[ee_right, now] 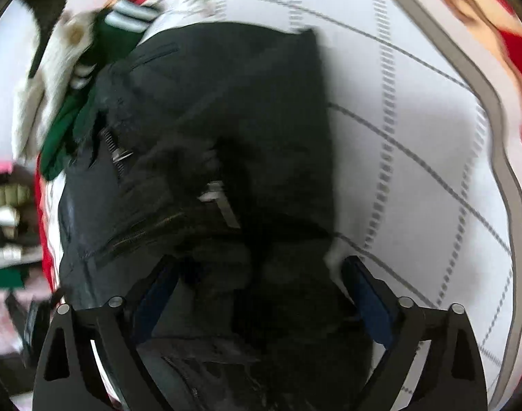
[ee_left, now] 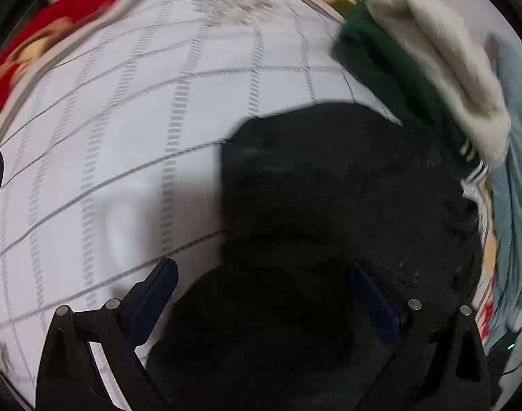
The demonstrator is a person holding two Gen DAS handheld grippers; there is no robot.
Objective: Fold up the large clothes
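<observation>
Black zippered jacket of heavy woven cloth (ee_right: 220, 130), partly folded into a thick bundle, lying on a white bed sheet with a grey grid pattern (ee_right: 415, 144); in the left wrist view the same jacket (ee_left: 329, 188) fills the space ahead of and between the fingers. Right gripper (ee_right: 261, 284): blue-padded fingers apart, straddling the near end of the bundle, with dark cloth between them but no visible clamping. Left gripper (ee_left: 264, 291): fingers likewise spread, the left-hand finger over bare sheet, the right-hand finger over black cloth.

Metal zipper teeth and a pale pull tab (ee_right: 220, 202) sit just ahead of the right gripper's fingers. Beyond the jacket's far corner, to the left of the right gripper's fingers, lie a dark green garment with white stripes (ee_right: 69, 126) and a cream fleecy garment (ee_right: 38, 89), touching or overlapping the jacket's edge.

Judged risks: closing on only the top layer would drag the fold open; a finger catching the zipper pull could skew the bundle; a lift towards the pile could pull the green garment along. Both views are motion-blurred, so exact layer edges cannot be told.

Open room: bare sheet lies to the right of the right gripper's fingers, up to the grey piping at the sheet's border and the red floral blanket (ee_right: 521, 51) beyond
</observation>
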